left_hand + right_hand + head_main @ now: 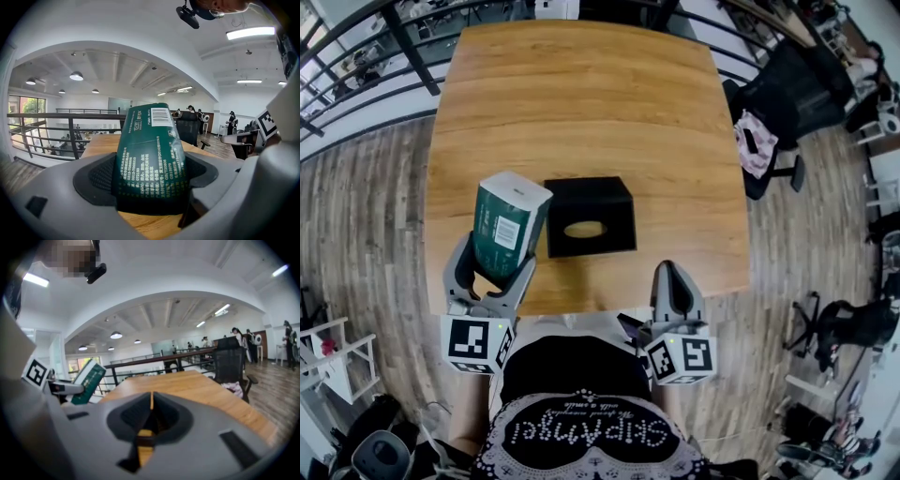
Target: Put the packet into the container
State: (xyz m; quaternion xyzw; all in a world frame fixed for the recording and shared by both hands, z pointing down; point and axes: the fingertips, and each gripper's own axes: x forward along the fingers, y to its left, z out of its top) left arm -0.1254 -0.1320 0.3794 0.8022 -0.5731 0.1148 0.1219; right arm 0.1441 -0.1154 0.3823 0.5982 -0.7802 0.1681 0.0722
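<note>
Clamping green packet (508, 228), left gripper (492, 273) fingers; right gripper (675, 286) fingers together, empty.

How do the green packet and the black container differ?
The packet is green and white; the container is black. The packet stands tall and tilted, clamped in the left tool; the container lies low and flat on the table. The container has an oval opening on top; the packet shows none. Both are boxy.
</note>
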